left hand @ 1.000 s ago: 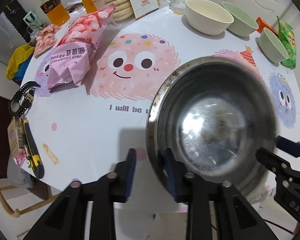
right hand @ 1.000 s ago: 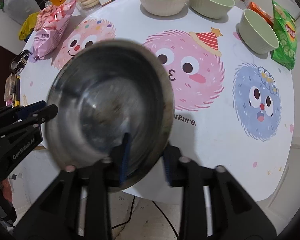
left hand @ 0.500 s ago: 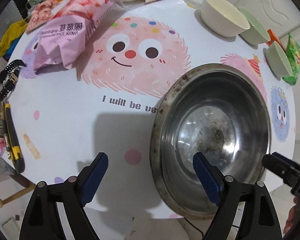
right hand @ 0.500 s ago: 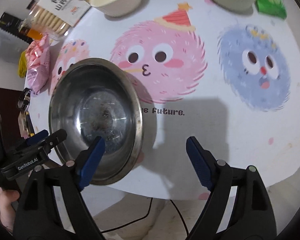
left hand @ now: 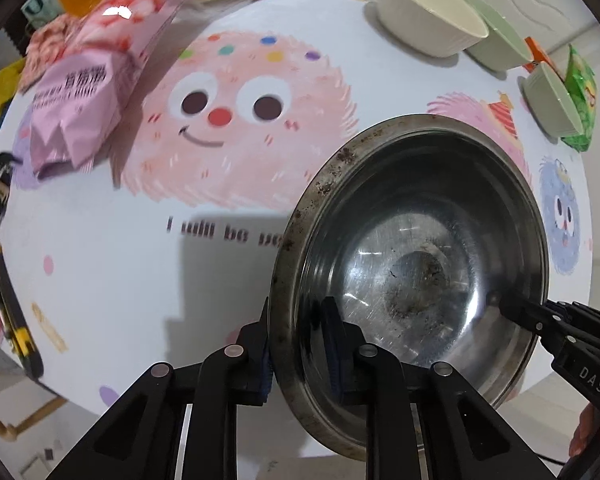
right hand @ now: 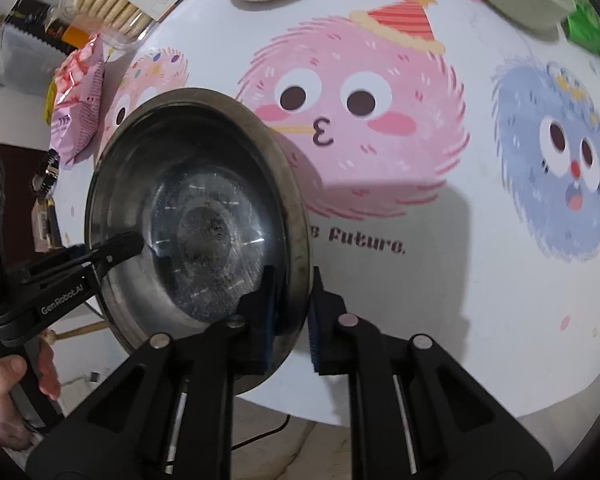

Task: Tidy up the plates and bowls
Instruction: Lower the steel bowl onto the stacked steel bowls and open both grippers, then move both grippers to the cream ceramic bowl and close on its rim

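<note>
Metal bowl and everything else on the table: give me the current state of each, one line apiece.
Metal bowl: upright near the table edge, empty, grimy inside; both grippers on its rim.
Left gripper: closing, rim between its pads.
Right gripper: closing, rim between its pads.
Cream bowl: upright, empty.
Green bowls: two, upright, apart from each other.
Pink snack bag: lying flat, sealed.

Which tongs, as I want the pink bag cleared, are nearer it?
Left. Both are closing on the bowl: left tongs on the rim facing the bag, right tongs on the far rim.
</note>
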Tool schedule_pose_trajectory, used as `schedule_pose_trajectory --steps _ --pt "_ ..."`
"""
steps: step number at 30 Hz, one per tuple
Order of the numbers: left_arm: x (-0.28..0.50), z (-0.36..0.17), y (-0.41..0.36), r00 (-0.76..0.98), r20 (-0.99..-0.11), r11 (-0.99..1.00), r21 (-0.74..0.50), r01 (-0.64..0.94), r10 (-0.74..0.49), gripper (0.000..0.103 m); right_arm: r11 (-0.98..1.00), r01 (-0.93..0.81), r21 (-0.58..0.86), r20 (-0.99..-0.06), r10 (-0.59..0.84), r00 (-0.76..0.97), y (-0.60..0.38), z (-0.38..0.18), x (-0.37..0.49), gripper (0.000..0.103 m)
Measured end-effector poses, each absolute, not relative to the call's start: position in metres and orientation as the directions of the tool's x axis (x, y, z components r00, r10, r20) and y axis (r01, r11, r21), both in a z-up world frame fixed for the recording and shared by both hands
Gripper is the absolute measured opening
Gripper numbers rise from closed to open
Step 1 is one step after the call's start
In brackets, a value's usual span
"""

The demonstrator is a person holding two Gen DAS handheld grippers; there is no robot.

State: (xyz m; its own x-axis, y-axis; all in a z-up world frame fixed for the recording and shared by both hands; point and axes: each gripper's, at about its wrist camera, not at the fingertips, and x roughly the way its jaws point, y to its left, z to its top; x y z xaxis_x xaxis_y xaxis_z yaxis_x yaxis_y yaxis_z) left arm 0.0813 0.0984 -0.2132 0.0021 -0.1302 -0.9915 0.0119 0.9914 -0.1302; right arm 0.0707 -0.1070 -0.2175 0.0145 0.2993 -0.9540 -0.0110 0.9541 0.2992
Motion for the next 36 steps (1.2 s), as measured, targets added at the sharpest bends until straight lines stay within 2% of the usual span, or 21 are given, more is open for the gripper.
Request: schedule_pose_trajectory --steps 7,16,18,19,20,22,23,26,28,31,36 --pt "0.112 -0.206 0.077 0.034 -0.991 0.990 -0.127 0.054 -0.129 0.021 0.961 -0.009 0.278 -0.957 0.278 0.081 -0.124 -0.209 0.092 0.016" --pt "0.132 -0.220 0.065 0.004 -0.991 0.990 -0.133 0.050 -0.134 0.021 0.967 0.005 0.254 -0.965 0.252 0.075 -0.136 -0.217 0.114 0.016" --pt "0.134 -0.218 0.067 0.019 -0.992 0.992 -0.123 0.029 -0.123 0.028 0.968 0.001 0.253 -0.965 0.252 0.077 -0.135 -0.217 0.114 0.016" --pt "0.134 -0.215 0.068 0.032 -0.994 0.994 -0.105 0.025 -0.106 0.042 0.968 -0.001 0.249 -0.965 0.248 0.079 -0.134 -0.217 0.114 0.019" --pt "0.131 -0.211 0.071 0.042 -0.994 0.995 -0.100 0.023 -0.101 0.063 0.969 -0.007 0.246 -0.966 0.246 0.081 -0.132 -0.216 0.116 0.023" --pt "0.131 -0.201 0.076 0.081 -0.993 0.996 -0.088 0.010 -0.089 0.077 0.970 -0.015 0.241 -0.966 0.241 0.094 -0.134 -0.211 0.117 0.050" --pt "0.131 -0.196 0.077 0.097 -0.992 0.997 -0.078 0.003 -0.078 0.082 0.971 -0.017 0.239 -0.964 0.239 0.114 -0.137 -0.205 0.118 0.054" --pt "0.135 -0.182 0.078 0.124 -0.991 0.998 -0.051 -0.021 -0.048 0.089 0.967 -0.006 0.253 -0.958 0.252 0.136 -0.148 -0.194 0.123 0.059" --pt "0.139 -0.172 0.080 0.133 -0.990 0.997 -0.062 -0.053 -0.054 0.091 0.962 0.018 0.272 -0.951 0.266 0.155 -0.160 -0.186 0.129 0.070" --pt "0.150 -0.167 0.071 0.109 -0.989 0.989 -0.108 -0.105 -0.096 0.103 0.939 0.064 0.337 -0.930 0.322 0.179 -0.178 -0.174 0.143 0.070" --pt "0.168 -0.154 0.052 0.121 -0.982 0.973 -0.162 -0.162 -0.143 0.103 0.901 0.115 0.419 -0.902 0.398 0.169 -0.189 -0.161 0.170 0.071"
